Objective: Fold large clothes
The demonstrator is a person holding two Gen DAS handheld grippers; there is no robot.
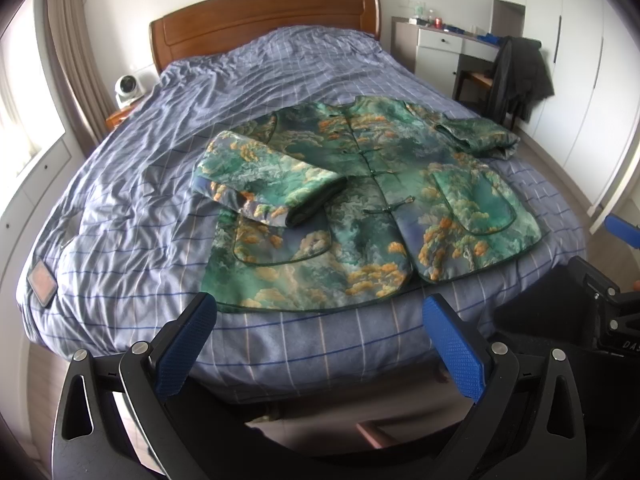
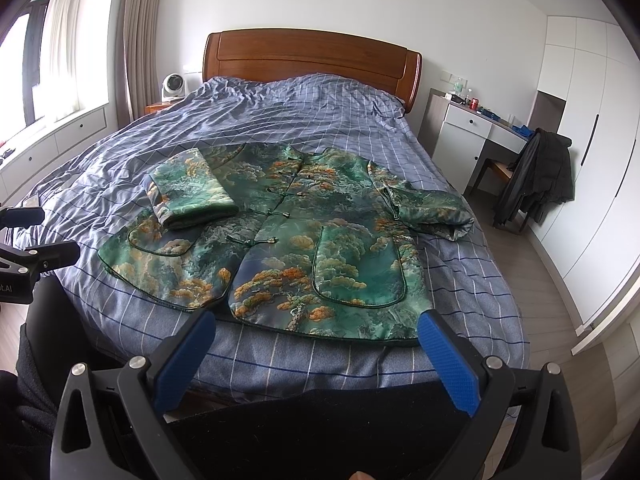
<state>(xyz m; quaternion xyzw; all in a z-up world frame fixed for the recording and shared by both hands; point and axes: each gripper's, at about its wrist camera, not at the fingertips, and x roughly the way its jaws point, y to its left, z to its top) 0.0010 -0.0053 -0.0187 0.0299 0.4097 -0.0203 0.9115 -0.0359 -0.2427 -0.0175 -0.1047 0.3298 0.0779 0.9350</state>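
Bed (image 1: 120, 184) holds jacket (image 1: 380, 200) flat, just beyond left tool (image 1: 320, 314) and right tool (image 2: 316, 330), both apart, empty.

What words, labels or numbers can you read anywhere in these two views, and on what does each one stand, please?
"DAS": cut-off white letters on the black body of the right gripper, at the left wrist view's right edge.
"t.AI": cut-off white letters on the black body of the left gripper, at the right wrist view's left edge.
Red can on the desk: print too small to read.
Jacket: no text visible.
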